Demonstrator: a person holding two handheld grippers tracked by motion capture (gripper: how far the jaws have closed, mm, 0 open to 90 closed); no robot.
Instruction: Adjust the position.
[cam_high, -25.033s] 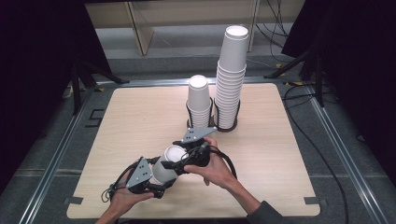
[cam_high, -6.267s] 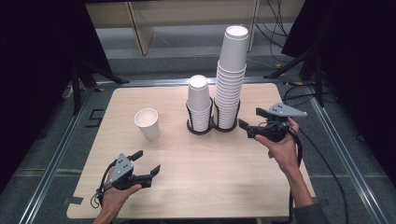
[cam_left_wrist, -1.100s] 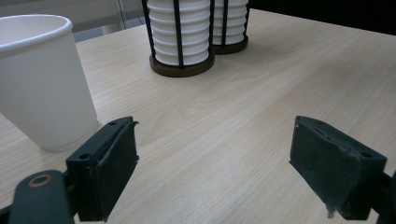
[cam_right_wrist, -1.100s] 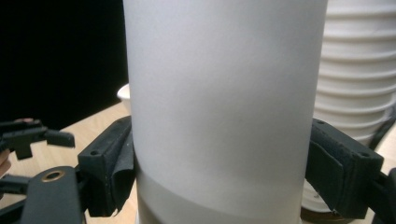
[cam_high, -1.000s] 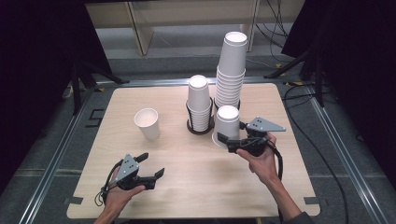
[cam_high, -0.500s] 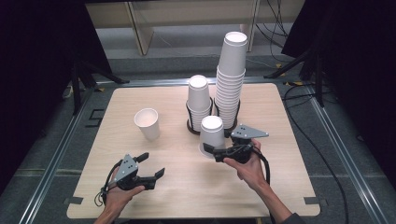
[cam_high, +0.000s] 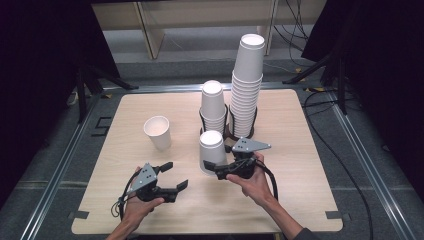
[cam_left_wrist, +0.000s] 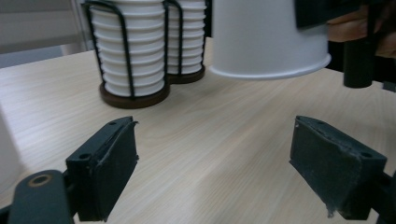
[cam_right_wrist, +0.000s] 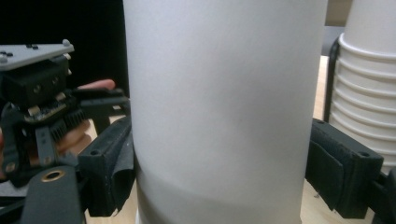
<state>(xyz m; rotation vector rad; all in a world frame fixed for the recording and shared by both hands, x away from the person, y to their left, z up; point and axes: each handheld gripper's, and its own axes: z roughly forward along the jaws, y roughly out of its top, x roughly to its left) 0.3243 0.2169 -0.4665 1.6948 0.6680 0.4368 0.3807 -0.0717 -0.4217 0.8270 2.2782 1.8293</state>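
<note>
We are carrying an upside-down paper cup in the right claw, whose jaws are clamped on the cup's wall from both sides, as the right gripper view shows. Over the last second we have been bringing this cup away from the tall stack at about one o'clock on the table, toward the middle and nearer to us, and slightly lower. In the left gripper view its rim is hanging just above the wood, so we are judging it not yet set down.

The left claw is waiting at about seven o'clock, its jaws standing apart with nothing between them, pointing toward the arriving cup. It has barely shifted.

An upright cup is standing alone at about ten o'clock, well apart from both claws. The shorter stack is sitting in its wire holder just beside the tall one.

The cup coming within reach of the left claw suggests we are about to hand it over or turn it upright, like the one already standing.
</note>
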